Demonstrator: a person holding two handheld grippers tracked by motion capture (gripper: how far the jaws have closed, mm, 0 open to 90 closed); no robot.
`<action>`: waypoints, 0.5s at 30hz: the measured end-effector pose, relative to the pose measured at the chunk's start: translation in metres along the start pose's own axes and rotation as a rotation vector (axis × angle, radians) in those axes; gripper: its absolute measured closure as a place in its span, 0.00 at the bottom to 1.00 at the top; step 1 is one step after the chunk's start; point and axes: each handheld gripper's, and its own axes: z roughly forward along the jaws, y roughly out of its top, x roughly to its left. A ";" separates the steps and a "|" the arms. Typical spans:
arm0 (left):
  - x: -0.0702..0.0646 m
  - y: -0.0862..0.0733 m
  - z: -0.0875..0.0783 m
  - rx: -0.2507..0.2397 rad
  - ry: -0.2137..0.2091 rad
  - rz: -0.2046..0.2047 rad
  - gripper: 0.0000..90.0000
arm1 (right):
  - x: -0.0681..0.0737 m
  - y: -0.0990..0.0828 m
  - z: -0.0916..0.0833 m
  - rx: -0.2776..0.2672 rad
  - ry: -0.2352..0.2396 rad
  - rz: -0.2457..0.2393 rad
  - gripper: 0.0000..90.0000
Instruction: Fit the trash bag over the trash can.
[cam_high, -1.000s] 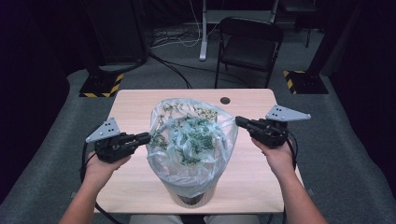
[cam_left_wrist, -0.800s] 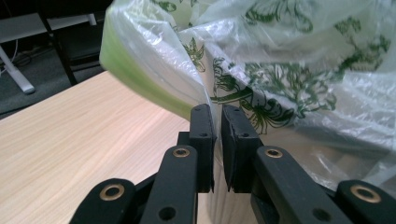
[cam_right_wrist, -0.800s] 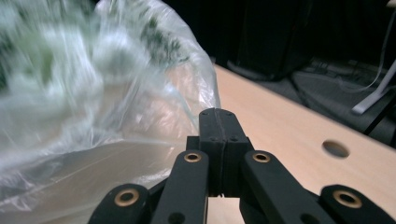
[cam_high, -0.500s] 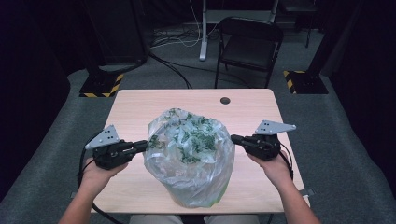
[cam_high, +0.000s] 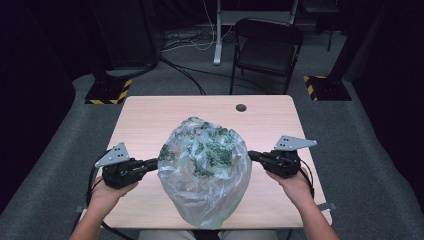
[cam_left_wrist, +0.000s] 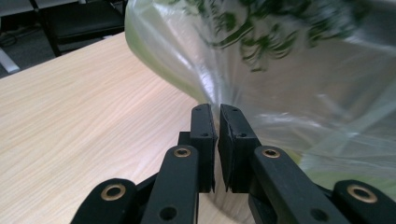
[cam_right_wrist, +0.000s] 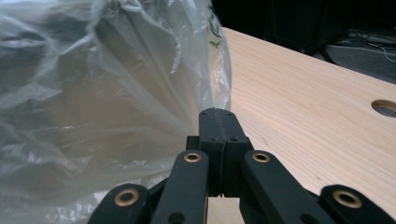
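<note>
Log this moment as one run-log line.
left tongs: shut on bag | right tongs: shut on bag | bag: on table

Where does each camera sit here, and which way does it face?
High view: above the person's side, looking forward and down on the table; forearms, left gripper and right gripper show.
Left gripper view: along its own jaws, pinching the plastic bag.
Right gripper view: along its shut jaws, gripping the bag's other side.
Shared: all three show bag and table.
</note>
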 end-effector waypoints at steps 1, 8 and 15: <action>0.002 -0.001 0.003 0.001 -0.002 -0.006 0.94 | -0.002 -0.001 0.002 0.002 -0.001 0.010 1.00; 0.001 -0.009 0.010 0.022 -0.021 -0.002 0.99 | -0.007 -0.014 0.014 0.026 0.021 0.041 1.00; 0.000 -0.021 0.008 0.033 -0.025 -0.013 1.00 | -0.003 -0.027 0.012 0.046 0.028 0.047 1.00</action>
